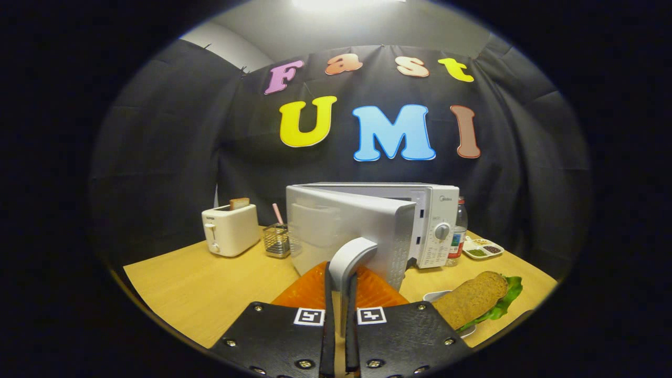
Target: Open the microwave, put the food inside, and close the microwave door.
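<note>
A smooth wooden table (199, 283) carries a boxy white microwave (420, 220), its glossy door (346, 231) swung open. At three o'clock lies a grainy-bread sandwich (472, 299). The hand-held gripper (340, 294) is pinched narrow around the curved door handle (349, 260).

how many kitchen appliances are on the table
2. The toaster stands beyond the tool, near the wire basket. The microwave stands straight ahead, its door swung open, the tool shut on the door handle. Others may be hidden behind the door.
</note>
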The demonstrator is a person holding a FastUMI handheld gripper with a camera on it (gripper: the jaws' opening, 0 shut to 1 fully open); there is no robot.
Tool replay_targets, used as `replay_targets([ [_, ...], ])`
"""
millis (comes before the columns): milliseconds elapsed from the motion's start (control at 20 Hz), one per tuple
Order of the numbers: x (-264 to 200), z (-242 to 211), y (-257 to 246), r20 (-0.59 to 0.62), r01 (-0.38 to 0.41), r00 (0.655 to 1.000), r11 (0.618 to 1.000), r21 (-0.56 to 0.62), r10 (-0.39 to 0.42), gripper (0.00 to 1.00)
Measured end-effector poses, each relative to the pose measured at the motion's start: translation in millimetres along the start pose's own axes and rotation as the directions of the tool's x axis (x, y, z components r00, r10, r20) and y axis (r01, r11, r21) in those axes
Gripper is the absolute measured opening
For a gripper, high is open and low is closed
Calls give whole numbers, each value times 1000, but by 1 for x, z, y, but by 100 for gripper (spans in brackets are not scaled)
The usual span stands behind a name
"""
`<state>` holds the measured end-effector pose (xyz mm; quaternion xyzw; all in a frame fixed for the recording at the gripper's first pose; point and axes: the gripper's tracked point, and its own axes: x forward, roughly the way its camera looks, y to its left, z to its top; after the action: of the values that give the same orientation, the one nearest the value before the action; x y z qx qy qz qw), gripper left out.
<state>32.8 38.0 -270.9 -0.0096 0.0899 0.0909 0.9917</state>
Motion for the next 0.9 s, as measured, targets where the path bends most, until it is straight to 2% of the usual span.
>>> replay_targets([
  [200,-11,-1,62,30,-31,999,999,-29,32,8],
  [300,-11,-3,87,37,-6,999,1000,-24,7,8],
  [700,0,-1,159,106,205,973,979,6,-204,8],
  [900,9,-2,186,113,271,956,962,-6,-269,7],
])
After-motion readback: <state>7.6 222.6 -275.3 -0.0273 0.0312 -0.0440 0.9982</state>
